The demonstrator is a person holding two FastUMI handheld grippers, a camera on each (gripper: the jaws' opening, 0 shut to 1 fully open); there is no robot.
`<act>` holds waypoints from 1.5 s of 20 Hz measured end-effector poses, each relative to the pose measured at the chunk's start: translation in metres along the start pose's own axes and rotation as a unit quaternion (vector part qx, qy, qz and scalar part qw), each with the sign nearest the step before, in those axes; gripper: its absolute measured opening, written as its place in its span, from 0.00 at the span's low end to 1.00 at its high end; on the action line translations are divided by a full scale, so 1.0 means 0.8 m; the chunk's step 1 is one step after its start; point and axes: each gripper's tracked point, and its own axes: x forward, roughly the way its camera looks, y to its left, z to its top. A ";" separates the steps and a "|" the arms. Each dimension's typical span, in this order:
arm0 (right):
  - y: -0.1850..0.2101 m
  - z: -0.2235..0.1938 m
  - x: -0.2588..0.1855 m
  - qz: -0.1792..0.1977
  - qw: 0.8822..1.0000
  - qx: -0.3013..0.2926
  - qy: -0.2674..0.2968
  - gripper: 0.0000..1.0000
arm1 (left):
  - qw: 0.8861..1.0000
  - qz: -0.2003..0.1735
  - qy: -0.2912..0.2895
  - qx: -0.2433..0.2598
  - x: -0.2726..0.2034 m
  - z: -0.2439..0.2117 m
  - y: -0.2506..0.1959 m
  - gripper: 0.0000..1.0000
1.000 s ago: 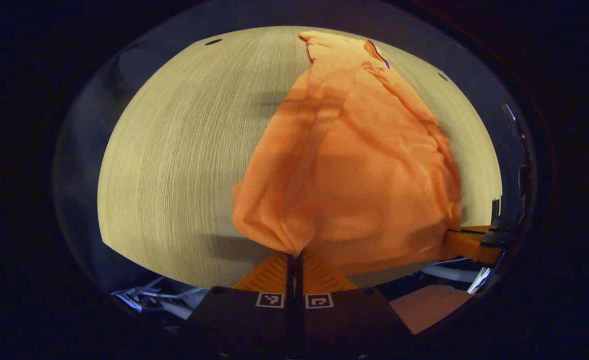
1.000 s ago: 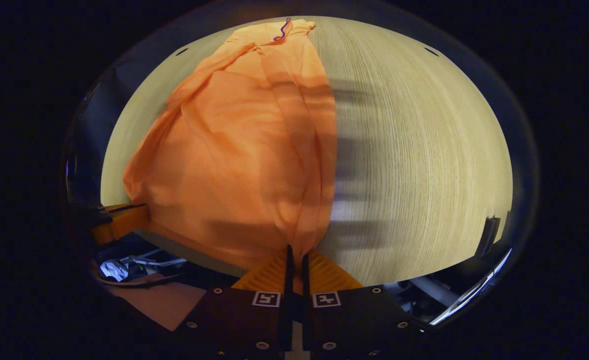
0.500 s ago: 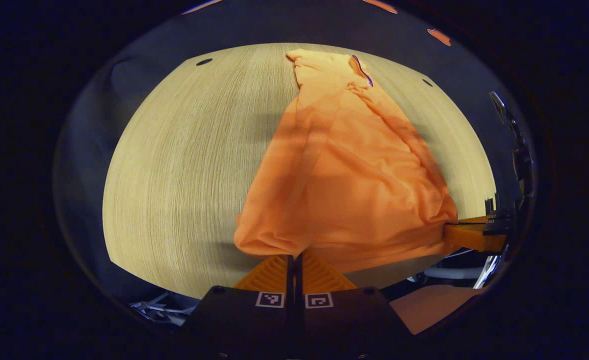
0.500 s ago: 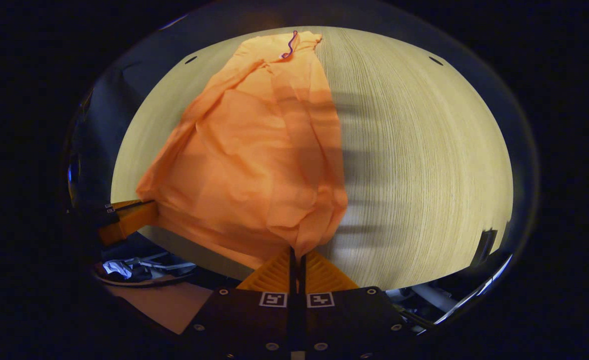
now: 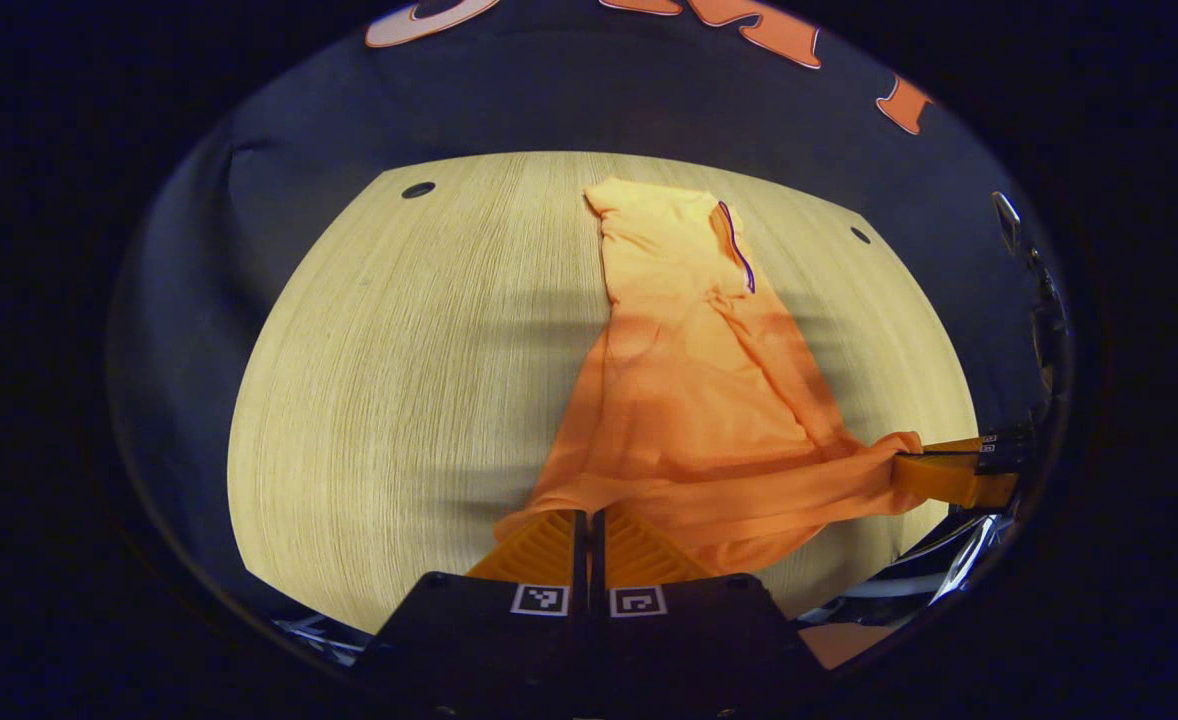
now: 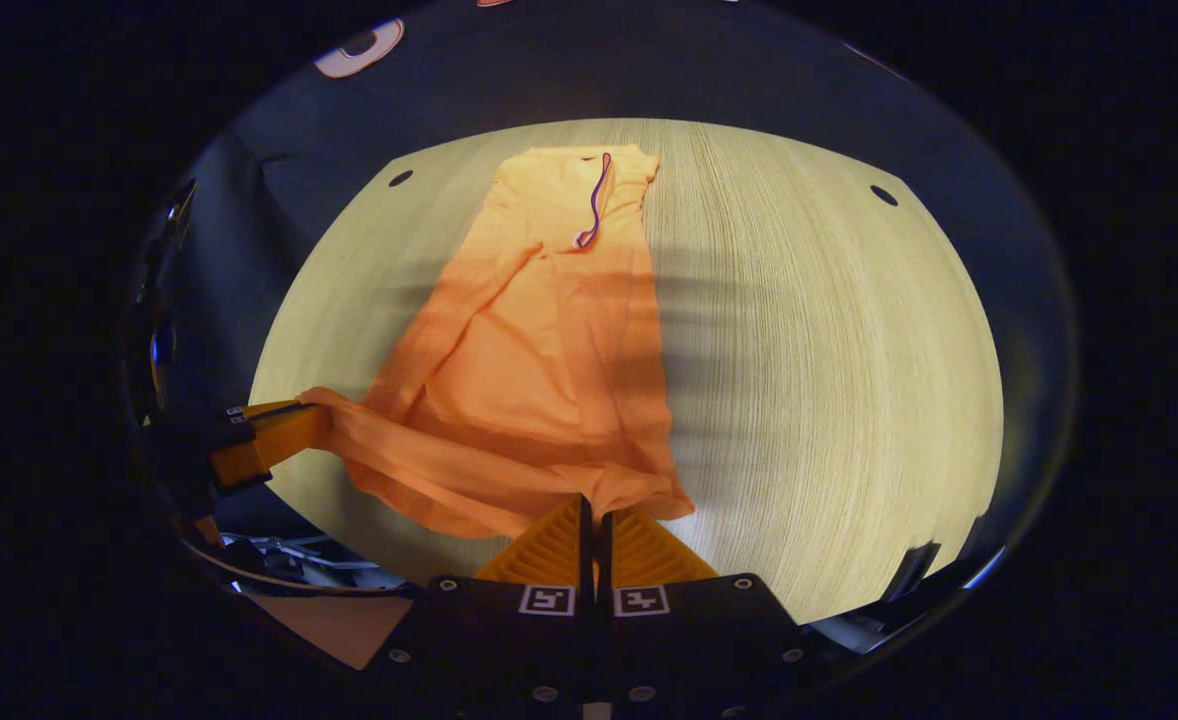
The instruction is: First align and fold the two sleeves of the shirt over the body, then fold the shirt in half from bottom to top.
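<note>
Left tool [image 5: 589, 520] pinched shirt [image 5: 694, 400] at hem corner; right tool [image 6: 597, 510] pinched other corner. Hem hung lower than half second before, nearer tabletop [image 5: 389, 360] — fabric less ballooned, bottom-to-top fold likely starting. Collar end lay far on tabletop; open room both sides, far edge near collar.

Left tool [image 5: 587, 515] and right tool [image 6: 596, 503], fingers pressed together.

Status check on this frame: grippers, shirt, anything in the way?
Left gripper and right gripper shut on the shirt's near hem. Hem lifted, collar end flat on table. Nothing blocking.
</note>
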 end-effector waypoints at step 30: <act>-0.066 0.350 0.061 -0.018 0.993 0.018 -0.116 0.00 | 0.993 0.016 -0.117 0.028 0.111 0.375 0.005 0.00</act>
